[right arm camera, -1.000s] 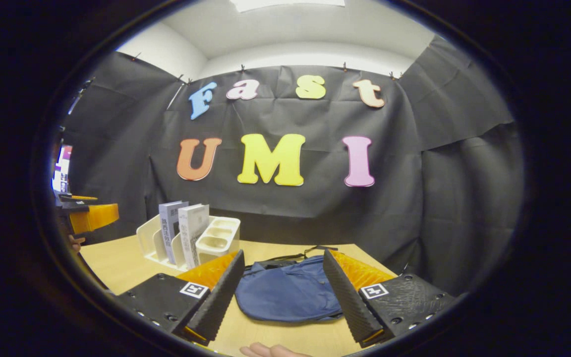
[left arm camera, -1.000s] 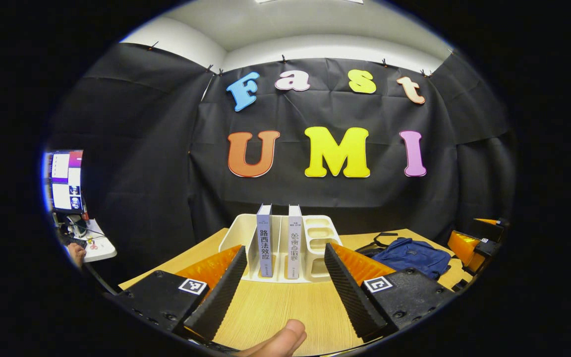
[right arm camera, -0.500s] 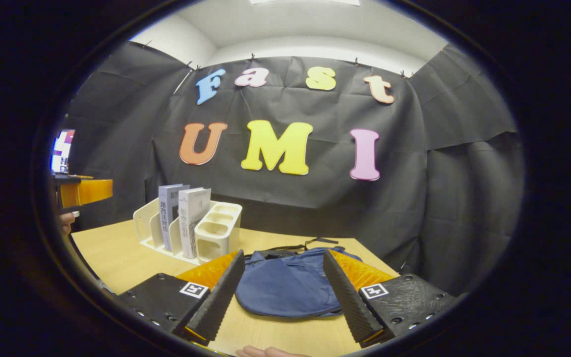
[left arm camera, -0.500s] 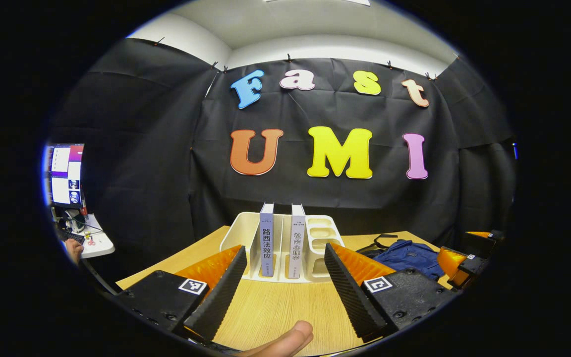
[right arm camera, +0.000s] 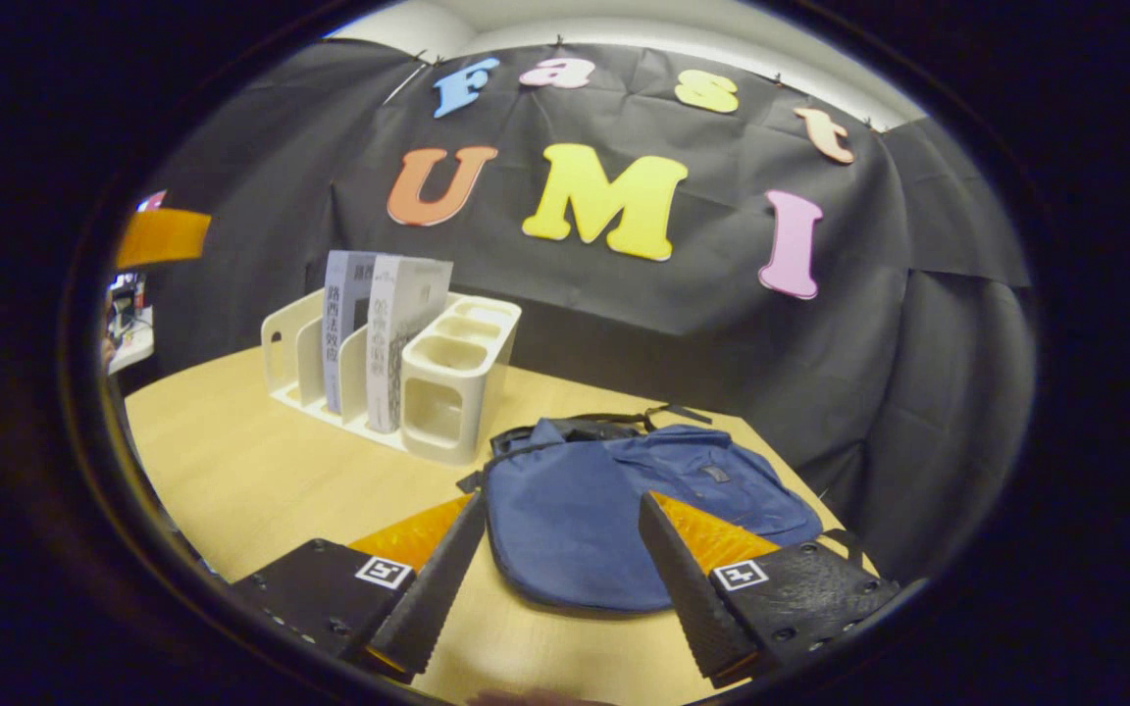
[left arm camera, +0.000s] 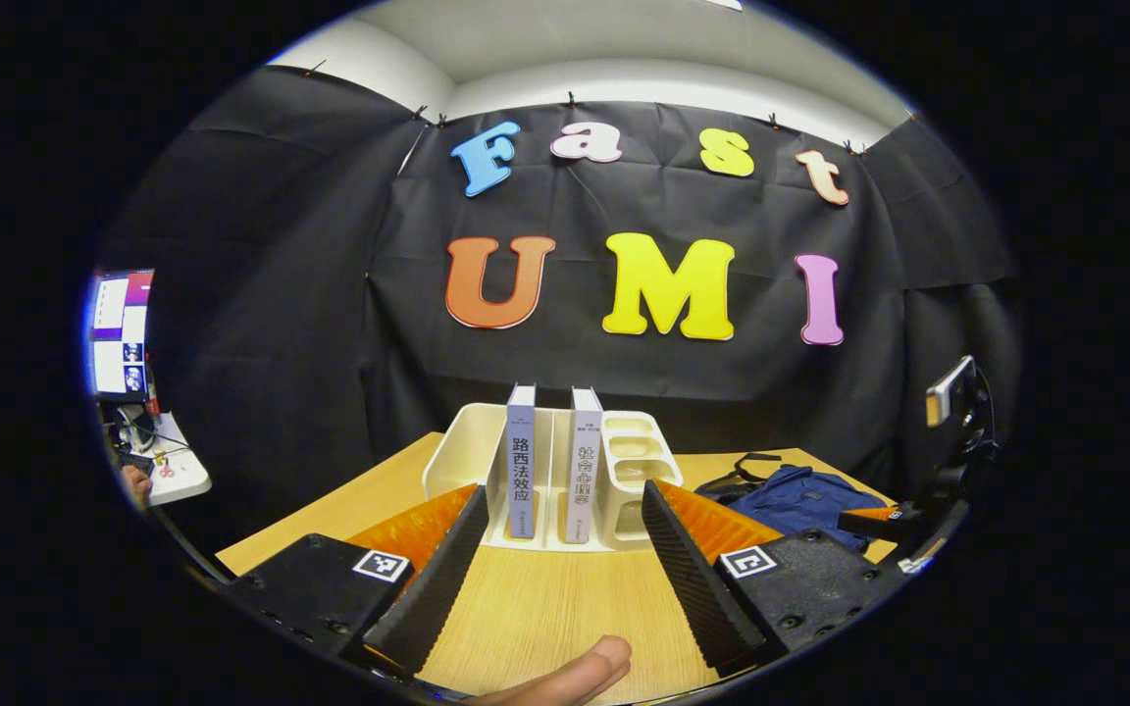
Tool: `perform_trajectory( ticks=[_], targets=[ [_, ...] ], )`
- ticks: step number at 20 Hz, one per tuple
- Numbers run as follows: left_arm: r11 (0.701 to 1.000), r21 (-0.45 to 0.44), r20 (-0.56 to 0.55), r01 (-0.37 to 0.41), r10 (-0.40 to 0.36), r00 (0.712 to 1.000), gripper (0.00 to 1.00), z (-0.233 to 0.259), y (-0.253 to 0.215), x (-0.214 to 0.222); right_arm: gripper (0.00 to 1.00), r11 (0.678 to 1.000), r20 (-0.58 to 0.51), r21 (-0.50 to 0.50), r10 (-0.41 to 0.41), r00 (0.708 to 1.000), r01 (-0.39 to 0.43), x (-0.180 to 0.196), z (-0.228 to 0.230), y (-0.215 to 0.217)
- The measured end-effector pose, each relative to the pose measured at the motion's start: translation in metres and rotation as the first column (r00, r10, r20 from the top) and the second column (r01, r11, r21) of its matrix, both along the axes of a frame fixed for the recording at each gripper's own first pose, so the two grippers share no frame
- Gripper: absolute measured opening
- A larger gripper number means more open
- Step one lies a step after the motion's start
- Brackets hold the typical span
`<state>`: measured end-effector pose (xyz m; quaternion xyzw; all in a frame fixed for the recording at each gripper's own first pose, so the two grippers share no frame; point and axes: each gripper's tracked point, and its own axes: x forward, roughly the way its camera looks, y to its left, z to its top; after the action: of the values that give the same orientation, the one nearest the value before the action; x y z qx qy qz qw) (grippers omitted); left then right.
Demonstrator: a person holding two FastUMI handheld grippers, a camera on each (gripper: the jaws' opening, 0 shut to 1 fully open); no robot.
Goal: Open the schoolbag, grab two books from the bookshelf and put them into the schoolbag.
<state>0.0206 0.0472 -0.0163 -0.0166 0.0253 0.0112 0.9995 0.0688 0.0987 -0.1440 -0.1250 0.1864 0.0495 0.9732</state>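
Two books stand upright in a white bookshelf [left arm camera: 455,453]: a lavender-spined one [left arm camera: 521,473] and a pale one [left arm camera: 582,479]. My left gripper [left arm camera: 562,490] hovers open over the table in front of them, apart from them. The blue schoolbag [left arm camera: 800,495] lies flat to the right of the shelf, and looks closed. In the right gripper view the schoolbag [right arm camera: 712,480] lies just beyond and beneath my open right gripper [right arm camera: 561,502], with nothing between the fingers. The bookshelf [right arm camera: 447,392] and both books [right arm camera: 369,324] stand to its left.
The wooden table [right arm camera: 251,471] has bare room in front of the shelf. A monitor [left arm camera: 119,333] and a small side table sit far left. A thumb [left arm camera: 575,677] shows under my left gripper. My left gripper's finger [right arm camera: 163,235] shows at the upper left of the right gripper view.
My right gripper has tilted down and moved forward over the schoolbag, which now looms larger. My left gripper has barely shifted in front of the books.
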Motion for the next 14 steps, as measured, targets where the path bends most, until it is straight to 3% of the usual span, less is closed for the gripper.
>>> perform_trajectory(
  ticks=[7, 10, 14],
  targets=[
    [0.999, -0.002, -0.014, -0.035, 0.035, 0.999, 0.99, -0.006, 0.015, 0.007, 0.94, 0.974, -0.167, -0.223, -0.006, 0.986, -0.032, 0.027, -0.067, 0.024],
    [0.999, -0.001, -0.027, -0.035, 0.035, 0.999, 0.99, -0.010, 0.016, 0.009, 0.94, 0.941, -0.143, -0.337, -0.047, 0.989, -0.004, 0.041, -0.070, 0.022],
    [0.999, -0.011, -0.043, -0.044, 0.044, 0.998, 0.99, -0.014, 0.021, 0.012, 0.92, 0.921, -0.147, -0.387, -0.103, 0.984, 0.039, 0.062, -0.075, 0.017]
  ],
)
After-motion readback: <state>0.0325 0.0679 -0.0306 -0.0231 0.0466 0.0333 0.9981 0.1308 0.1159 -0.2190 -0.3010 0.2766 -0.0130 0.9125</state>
